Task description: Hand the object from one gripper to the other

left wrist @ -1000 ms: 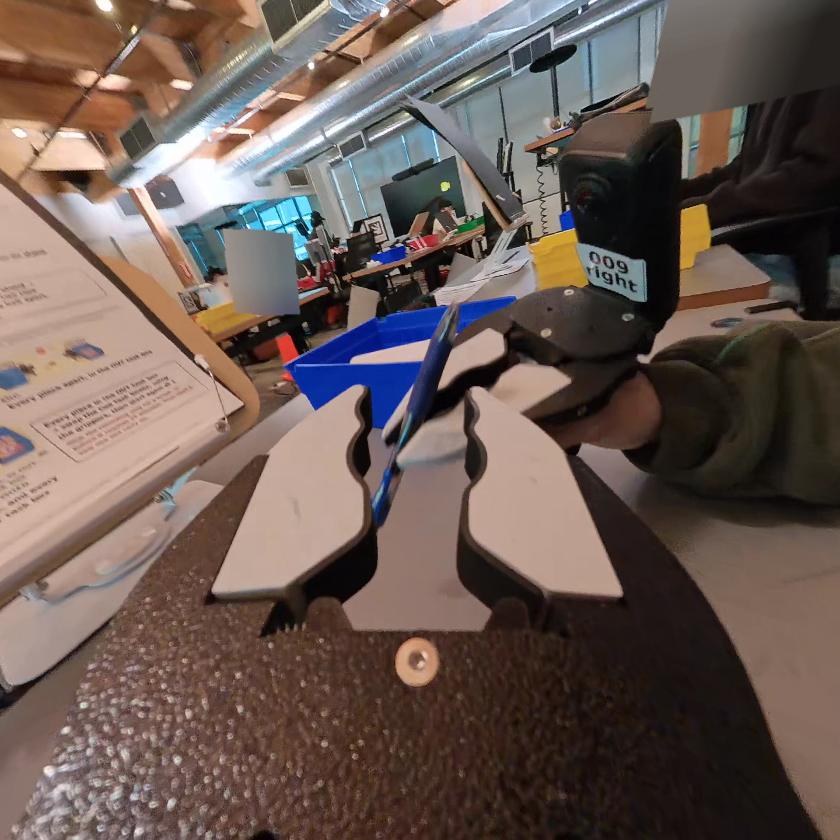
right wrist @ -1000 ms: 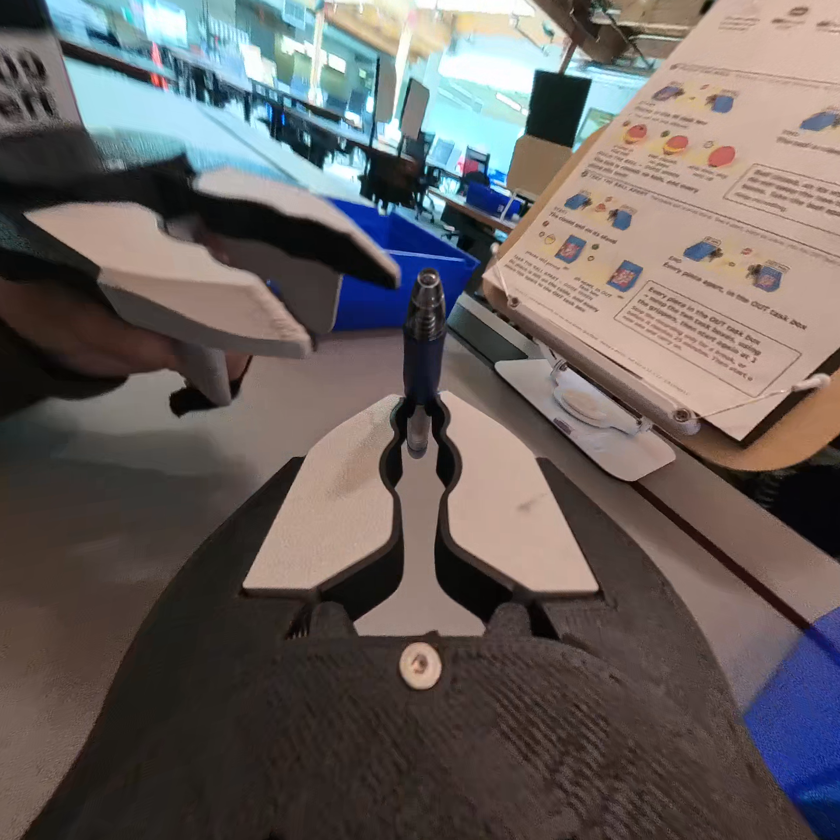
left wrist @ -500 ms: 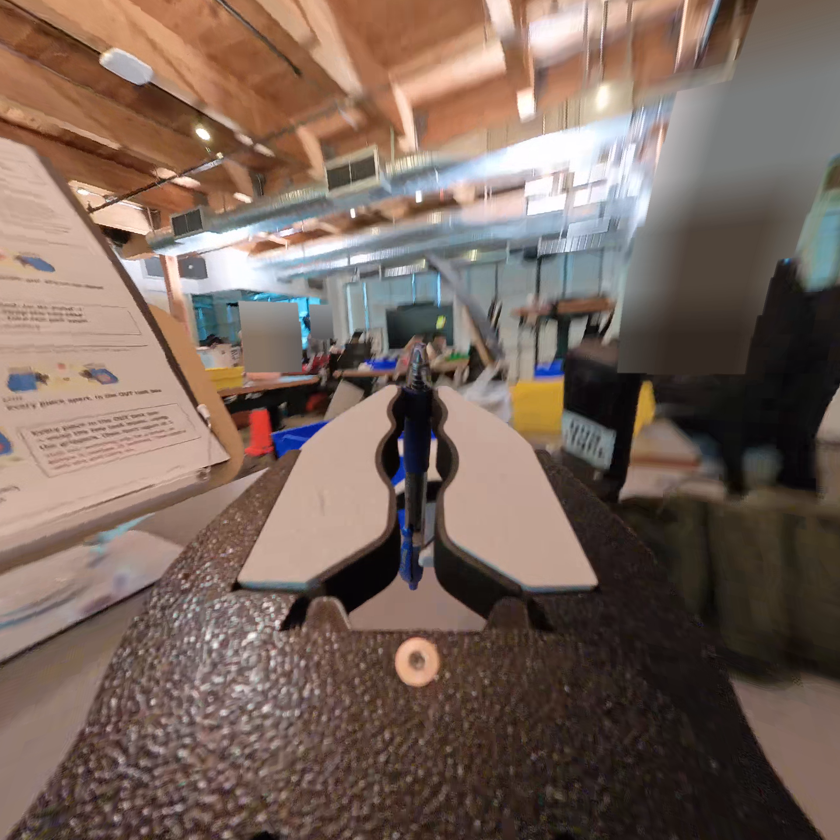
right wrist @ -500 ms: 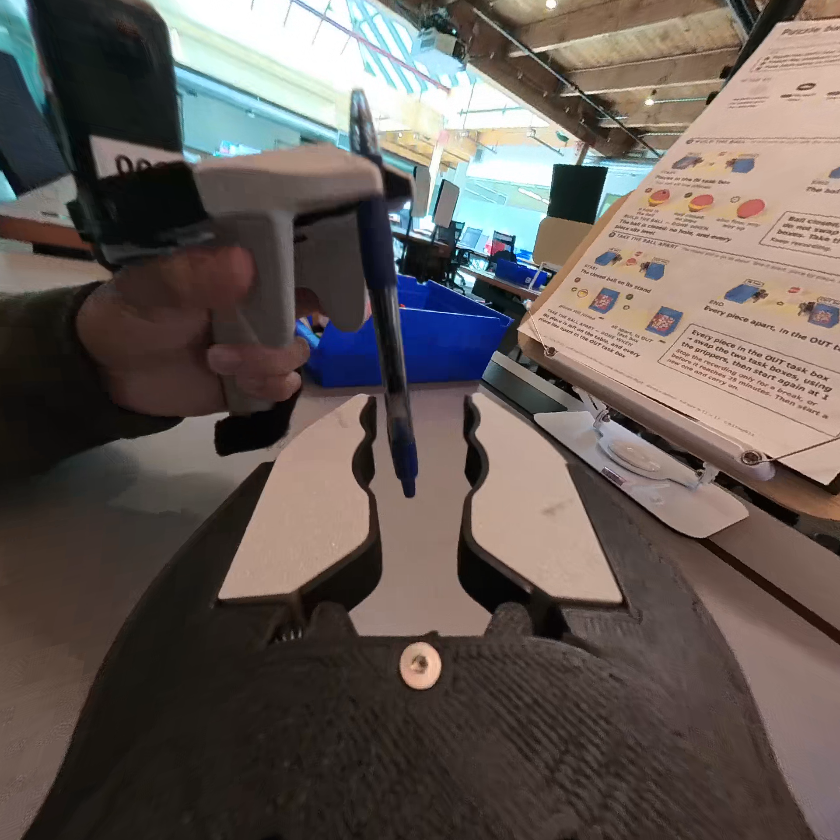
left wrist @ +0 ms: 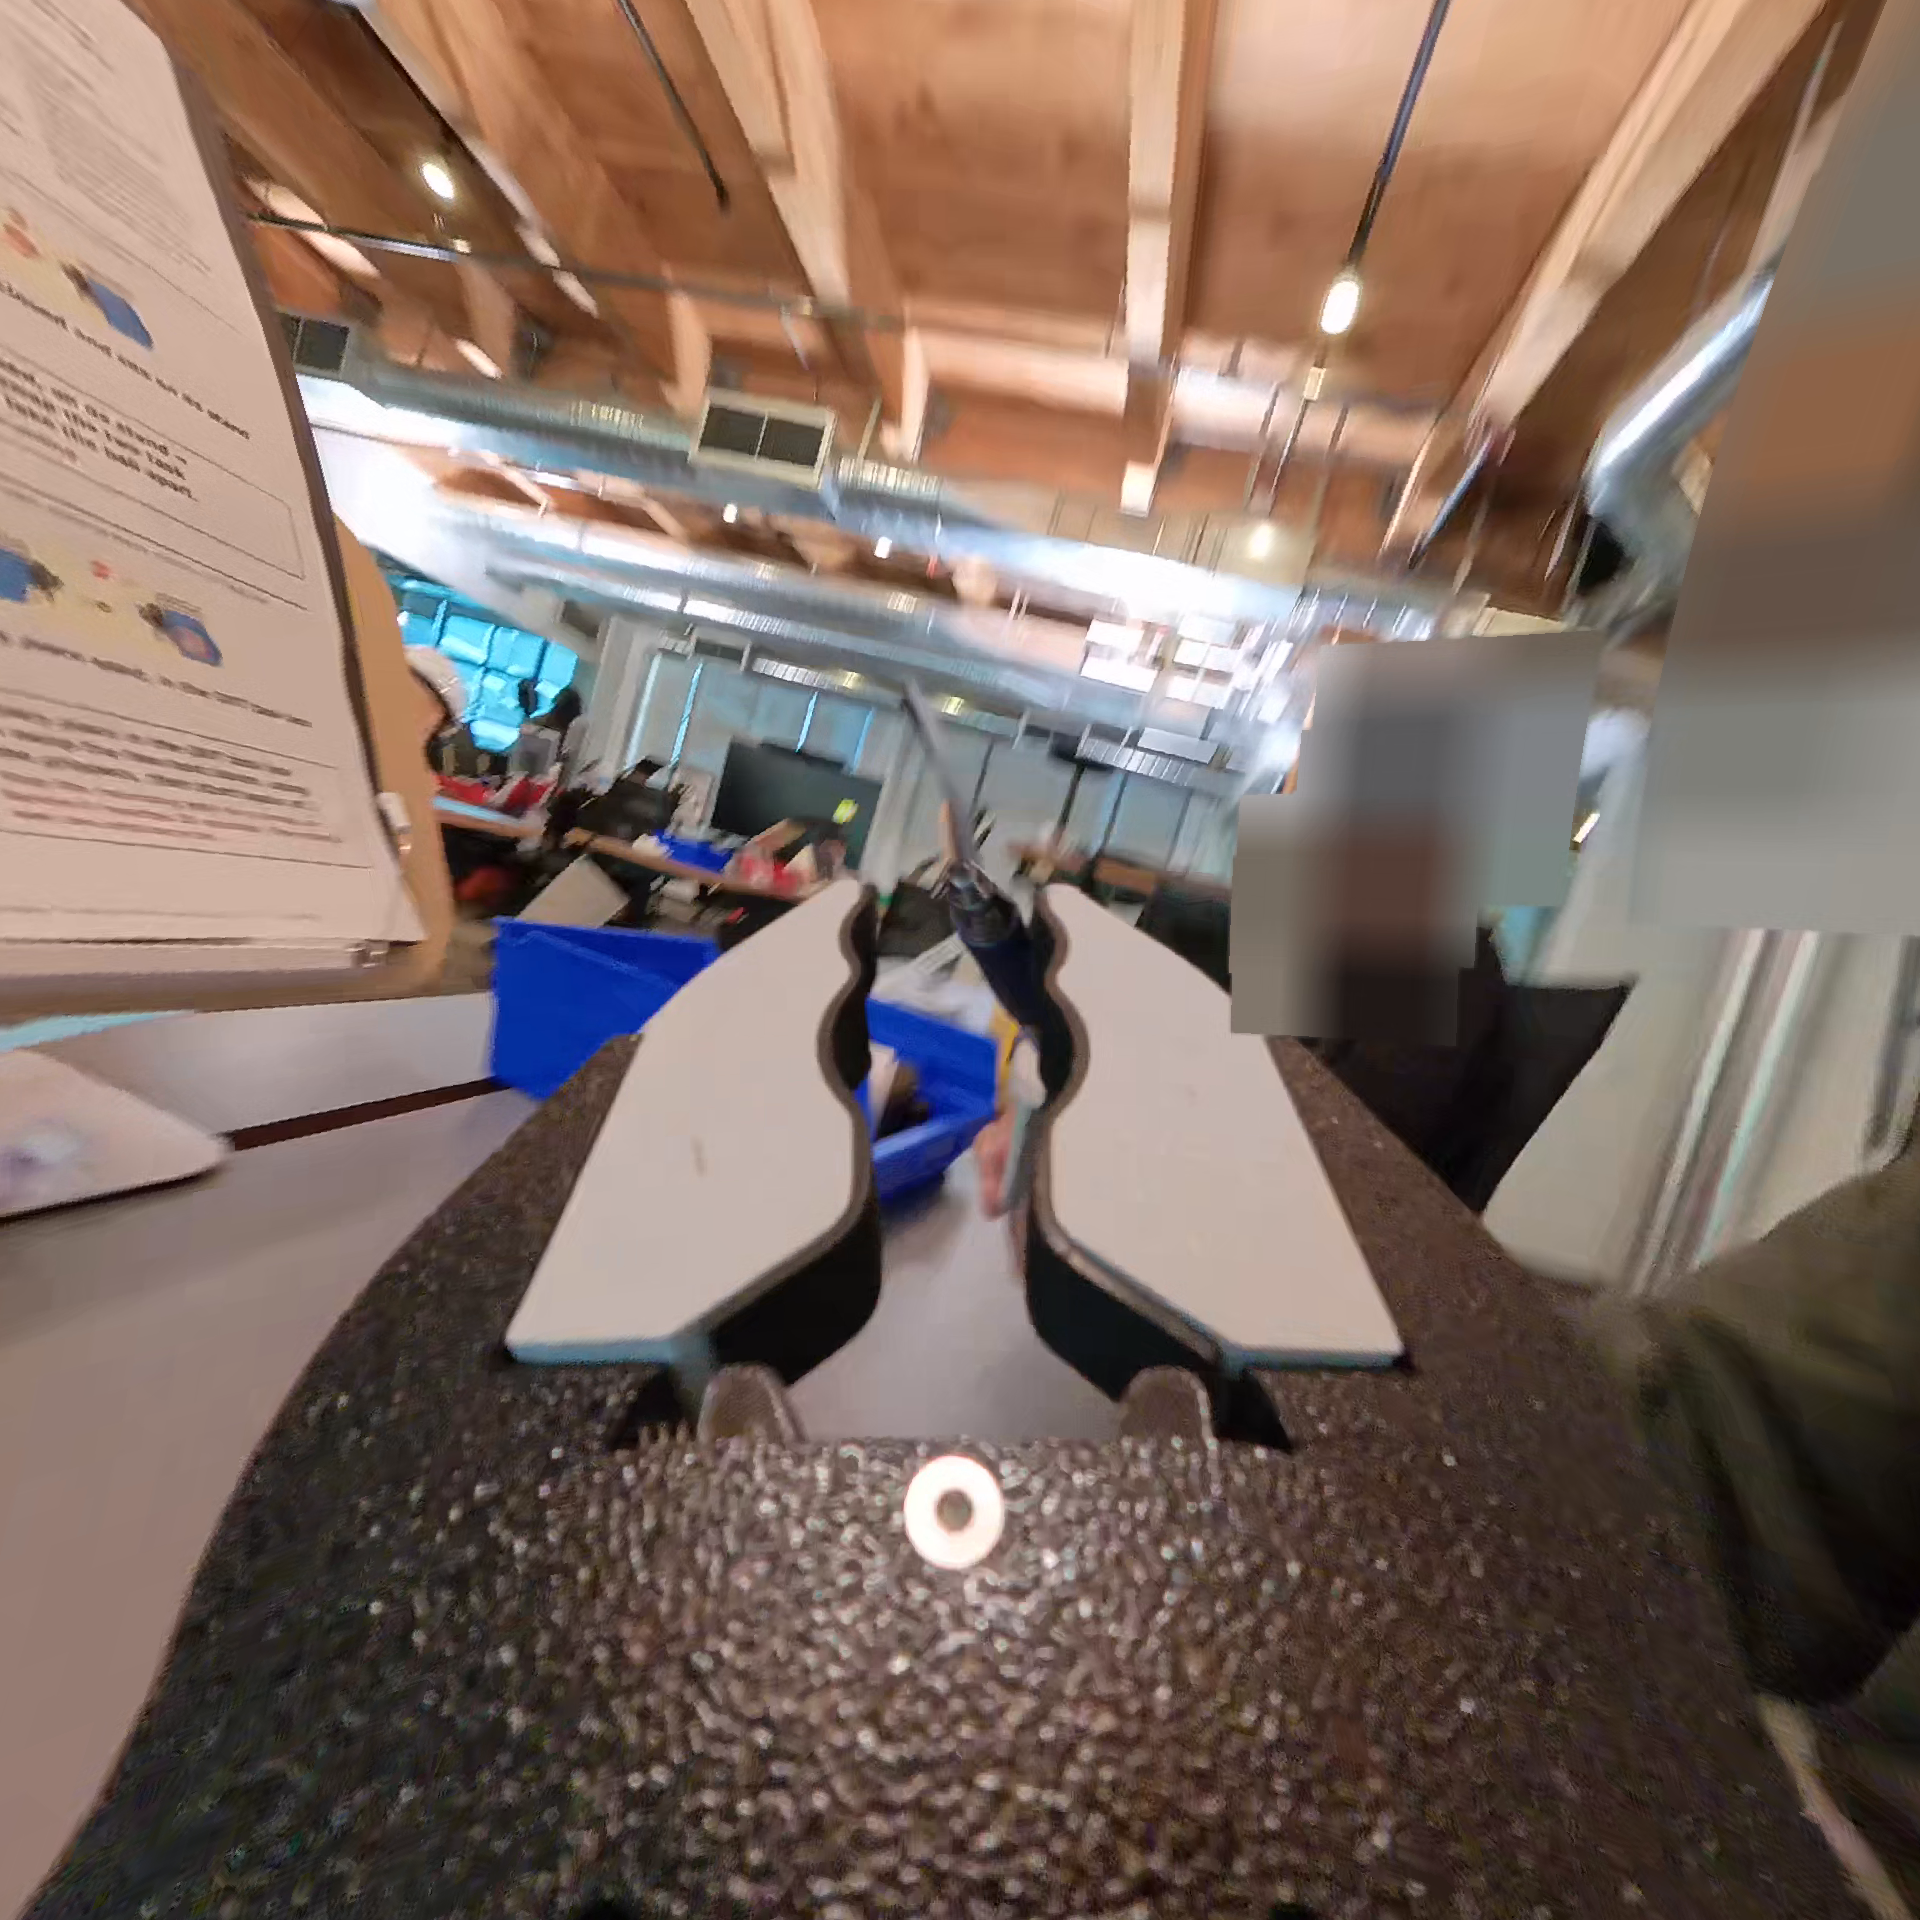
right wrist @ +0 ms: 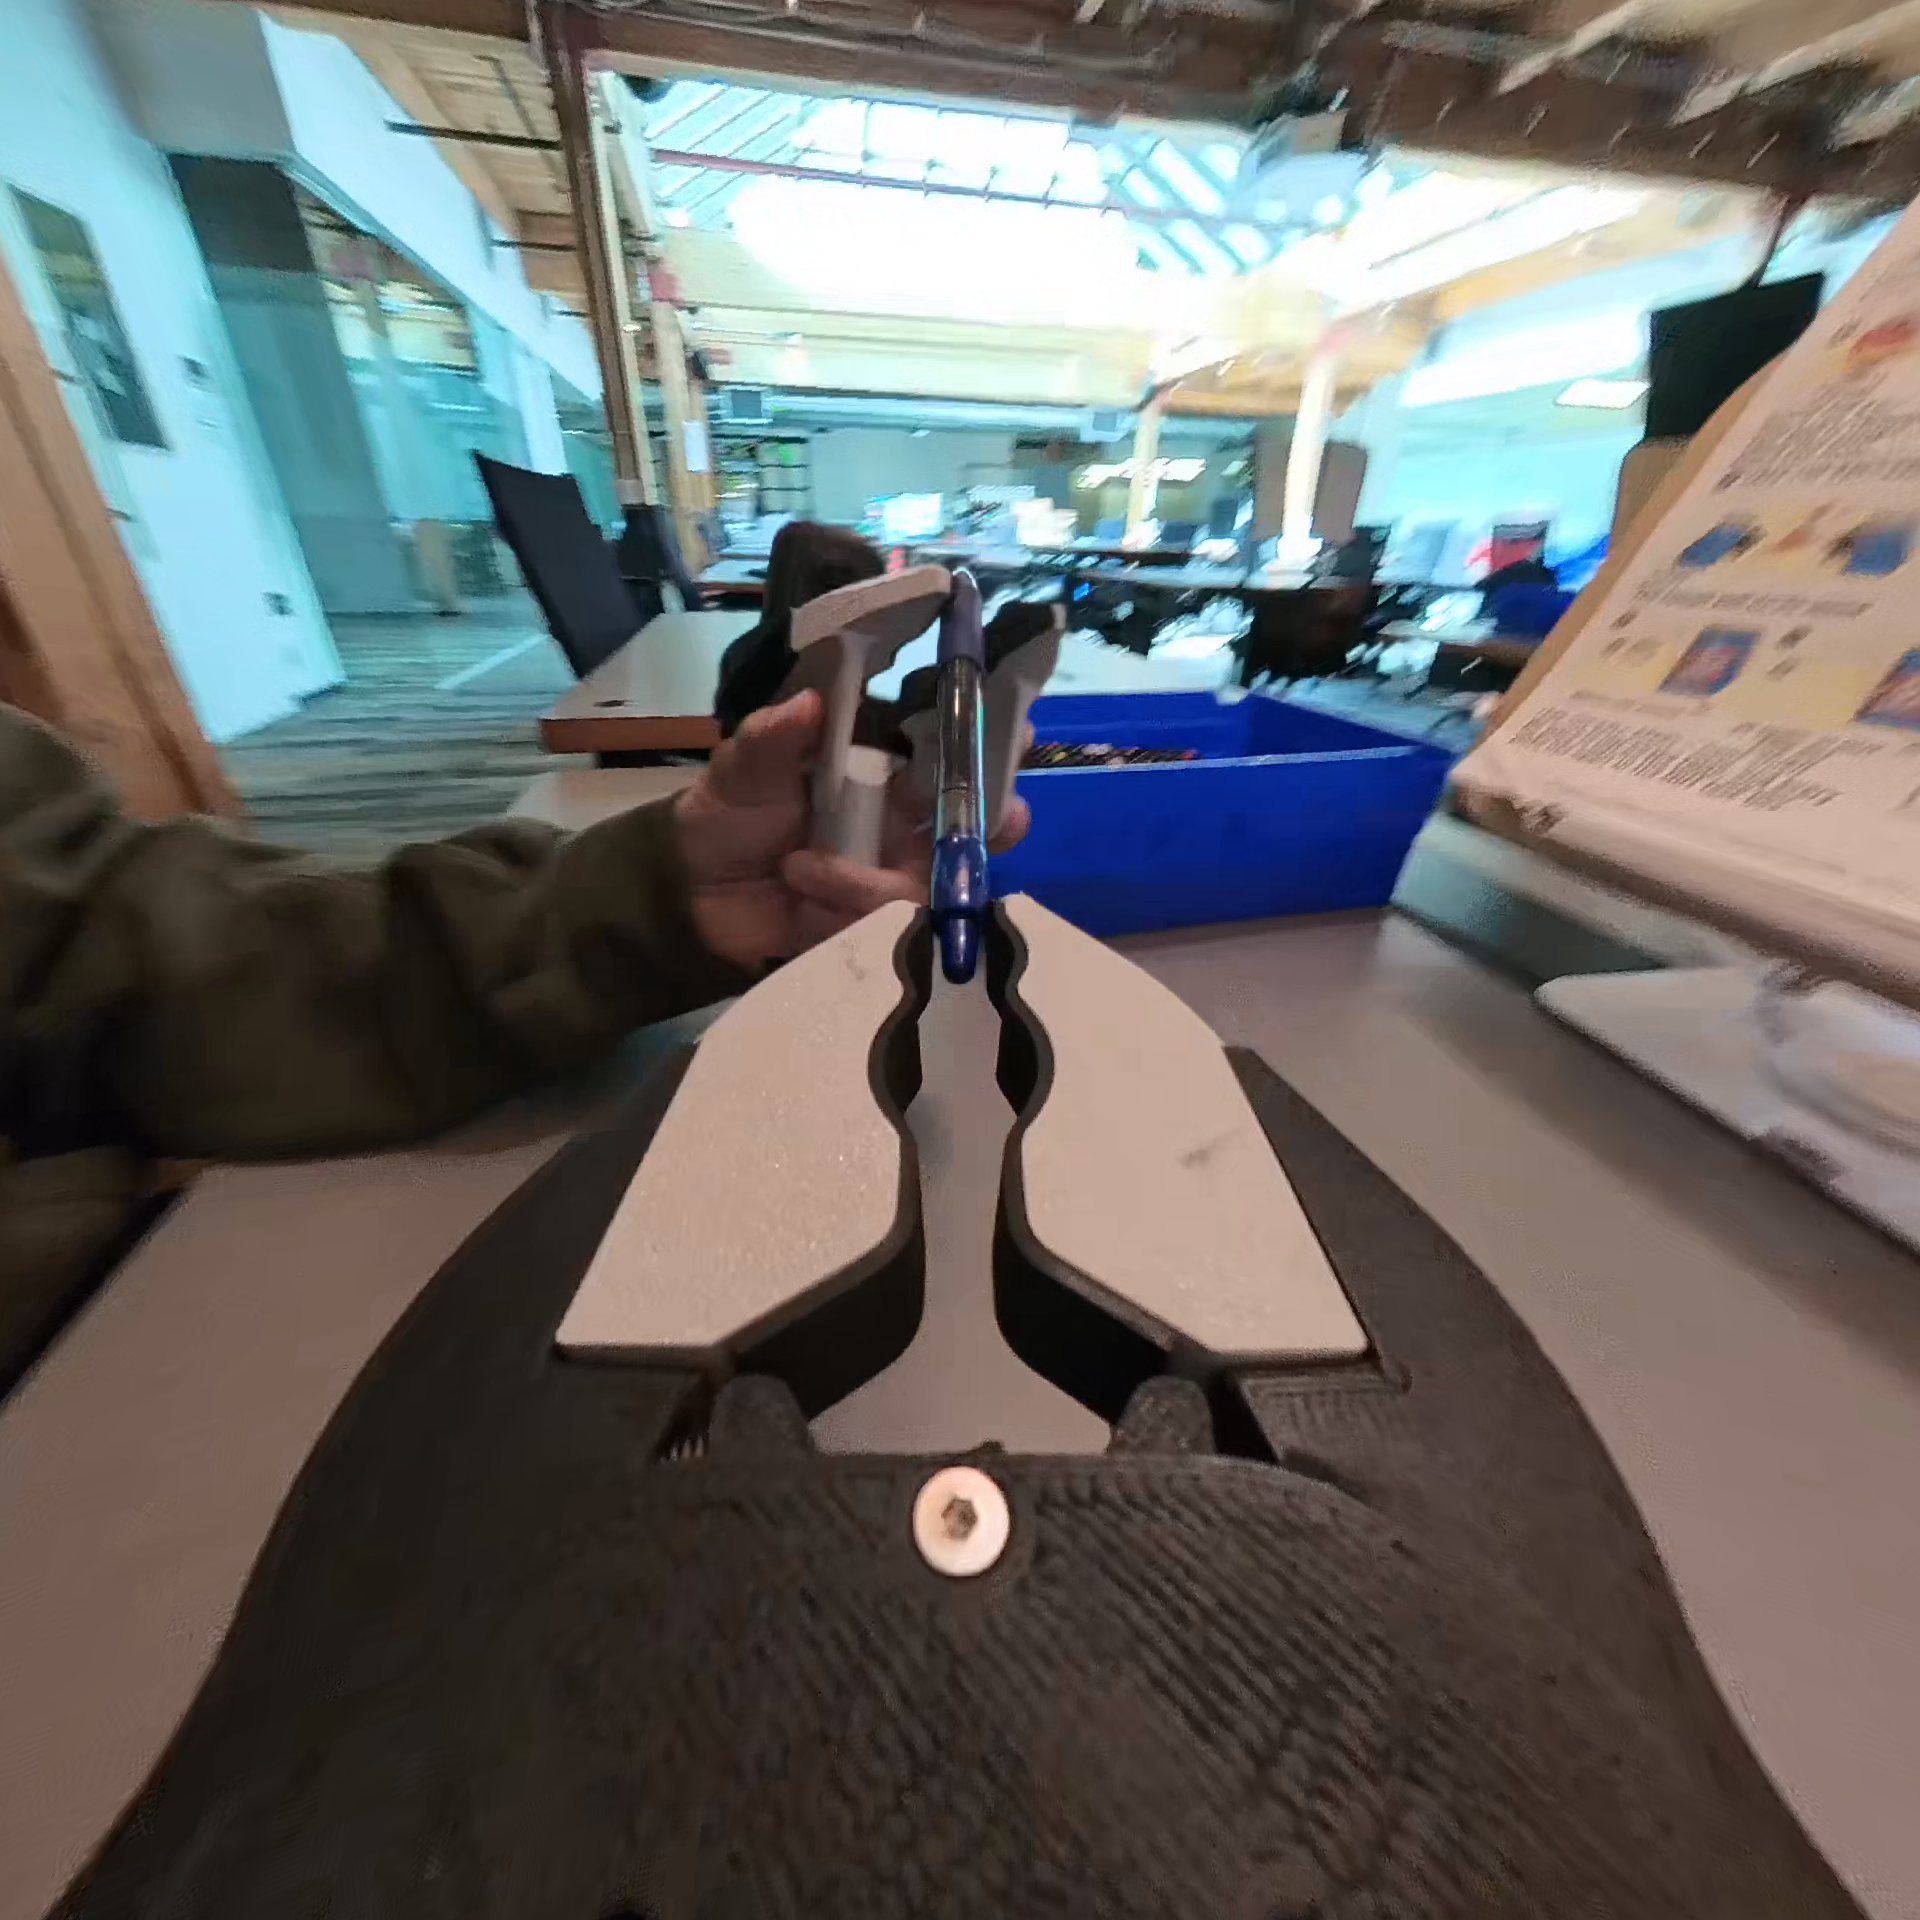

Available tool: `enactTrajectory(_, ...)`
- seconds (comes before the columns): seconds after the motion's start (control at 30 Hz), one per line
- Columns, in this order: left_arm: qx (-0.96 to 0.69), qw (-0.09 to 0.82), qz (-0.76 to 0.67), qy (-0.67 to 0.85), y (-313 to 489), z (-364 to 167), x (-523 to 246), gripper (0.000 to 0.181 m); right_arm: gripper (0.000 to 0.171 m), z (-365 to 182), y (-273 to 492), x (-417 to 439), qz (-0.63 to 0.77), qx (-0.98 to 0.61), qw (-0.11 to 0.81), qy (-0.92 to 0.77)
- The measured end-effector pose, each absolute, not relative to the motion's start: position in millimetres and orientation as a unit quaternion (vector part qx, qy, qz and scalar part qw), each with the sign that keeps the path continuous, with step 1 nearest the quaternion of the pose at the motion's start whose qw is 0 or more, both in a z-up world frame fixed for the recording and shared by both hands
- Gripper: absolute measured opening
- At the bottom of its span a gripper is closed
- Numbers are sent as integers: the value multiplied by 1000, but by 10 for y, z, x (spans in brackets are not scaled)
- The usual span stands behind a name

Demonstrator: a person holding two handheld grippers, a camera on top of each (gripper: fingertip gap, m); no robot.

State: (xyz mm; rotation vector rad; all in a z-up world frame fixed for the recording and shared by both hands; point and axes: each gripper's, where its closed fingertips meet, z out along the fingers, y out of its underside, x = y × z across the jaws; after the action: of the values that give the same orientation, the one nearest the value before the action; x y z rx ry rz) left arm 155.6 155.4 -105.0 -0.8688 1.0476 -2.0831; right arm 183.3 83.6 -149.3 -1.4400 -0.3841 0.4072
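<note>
The blue pen (right wrist: 958,800) stood nearly upright, its lower cap end pinched between the right gripper (right wrist: 958,935) fingertips, while the left gripper (left wrist: 951,966) fingers had spread, barely touching it.

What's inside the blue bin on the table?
Blue bin: a dark jumble of small items with coloured flecks shows over the rim, too blurred to identify. Its front wall hides everything lower.
</note>
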Motion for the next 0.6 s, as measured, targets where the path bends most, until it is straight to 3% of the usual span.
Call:
enactTrajectory(0.17,-242,388,-675,579,1333,-1273,1377,33,10,-1611,711,1853,375,-663,637,-121)
enactTrajectory(0.33,-212,429,-610,632,1313,-1400,1342,31,10,-1833,637,1780,430,-699,559,-117)
enactTrajectory(0.43,-199,402,-601,661,1225,-1510,1306,18,10,-1879,623,1729,448,-704,538,-118)
enactTrajectory(0.6,-197,360,-598,689,1169,-1617,1245,30,10,-1850,588,1728,468,-698,531,-112)
